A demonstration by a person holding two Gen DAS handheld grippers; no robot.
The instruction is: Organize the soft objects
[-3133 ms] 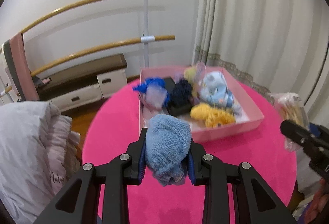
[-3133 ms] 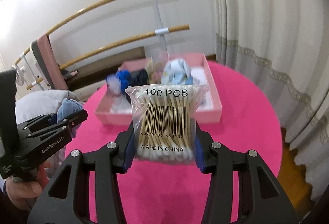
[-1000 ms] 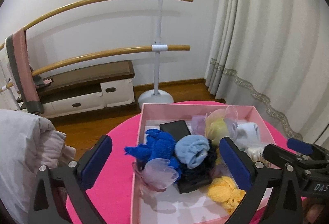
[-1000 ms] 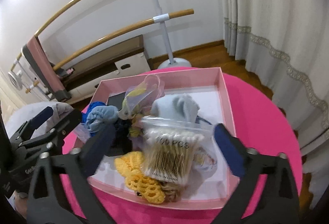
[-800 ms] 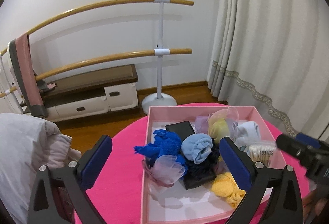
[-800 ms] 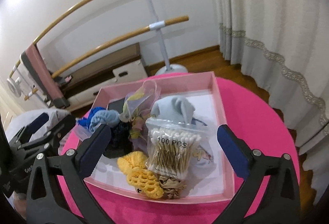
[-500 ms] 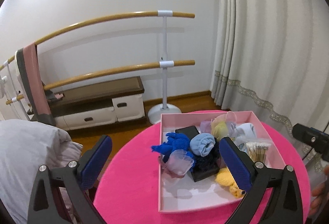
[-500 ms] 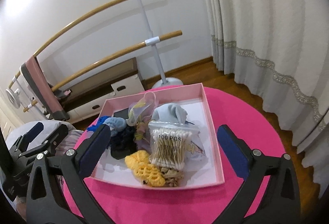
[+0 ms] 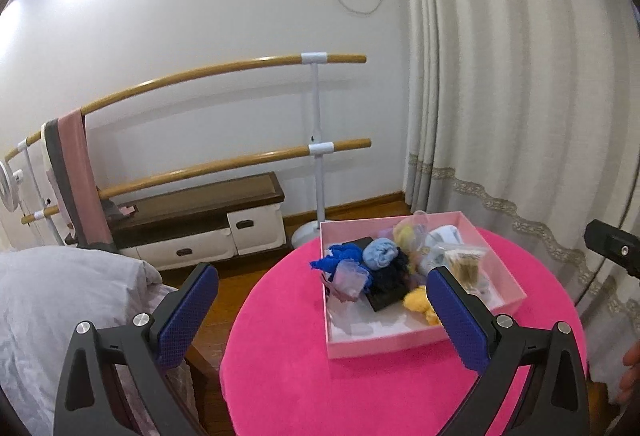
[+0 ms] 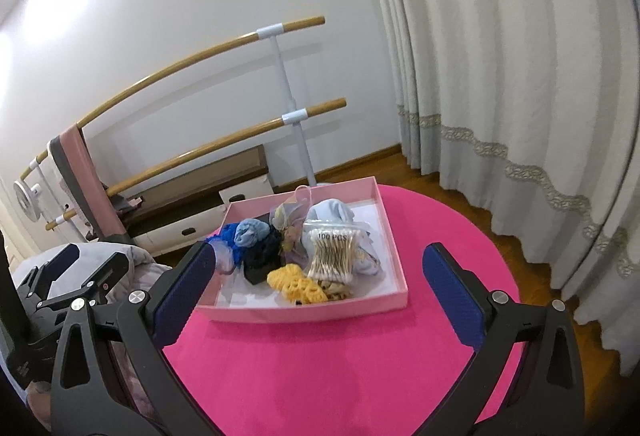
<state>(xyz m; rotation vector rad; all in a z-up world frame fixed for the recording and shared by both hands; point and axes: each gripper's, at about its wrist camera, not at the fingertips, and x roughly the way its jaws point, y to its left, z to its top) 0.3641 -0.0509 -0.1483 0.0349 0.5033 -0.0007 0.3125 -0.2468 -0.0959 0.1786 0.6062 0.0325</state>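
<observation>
My left gripper (image 9: 322,300) is spread wide, both blue-padded fingers (image 9: 188,310) apart with nothing between them. My right gripper (image 10: 320,286) is likewise spread wide and holds nothing, its blue pads (image 10: 450,288) facing each other across the gap. Each tool appears at the edge of the other's view: left one low at left, right one at far right.

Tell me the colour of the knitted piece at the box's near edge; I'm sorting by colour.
Yellow: the knitted piece shows best in the right wrist view.
</observation>
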